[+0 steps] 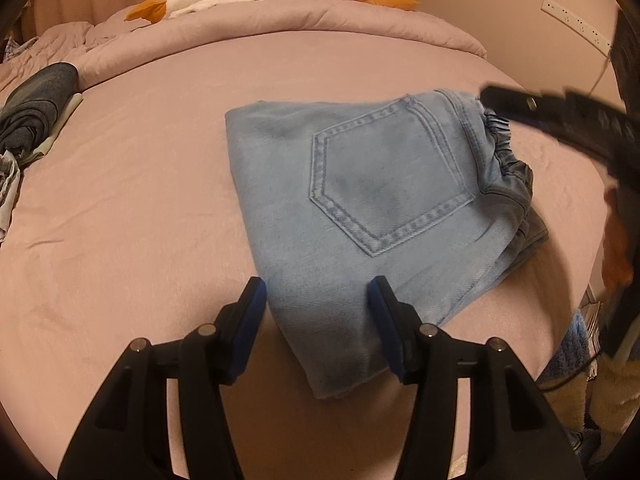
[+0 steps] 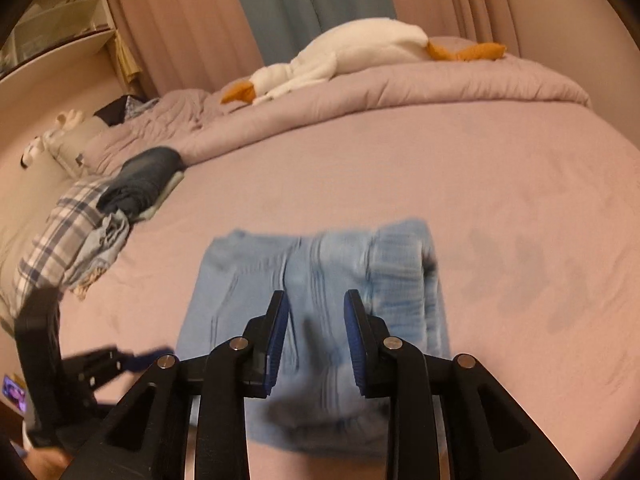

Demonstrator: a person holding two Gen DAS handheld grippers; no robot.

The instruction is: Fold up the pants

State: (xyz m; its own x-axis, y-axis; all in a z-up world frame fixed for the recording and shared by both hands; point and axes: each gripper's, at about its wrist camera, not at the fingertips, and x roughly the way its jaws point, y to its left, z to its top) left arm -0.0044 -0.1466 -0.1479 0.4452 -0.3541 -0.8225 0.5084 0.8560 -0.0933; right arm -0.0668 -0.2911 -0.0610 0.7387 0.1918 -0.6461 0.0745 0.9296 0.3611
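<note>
Pants (image 1: 360,208) lie folded into a compact stack on the bed (image 1: 140,220), back pocket (image 1: 384,180) up, elastic waistband at 3 o'clock in the left wrist view.

Left hand-held gripper (image 1: 316,300): I read the jaws wide apart, holding nothing. They straddle the near corner of the pants at 6 o'clock; I cannot tell whether the pads (image 1: 382,320) touch the denim or hover just above it.

Right hand-held gripper (image 2: 316,320): jaws parted, less wide than the left, nothing between them. It sits over the pants (image 2: 320,280), which are motion-blurred in the right wrist view; contact not readable. In the left wrist view the same gripper (image 1: 560,120) shows at 2 o'clock, close to the waistband.

Surroundings: dark folded clothes (image 1: 40,100) at 9 o'clock near the bed edge, a plaid shirt (image 2: 60,232) beside them, a goose plush (image 2: 352,52) on the duvet (image 2: 400,88) at 12 o'clock.
</note>
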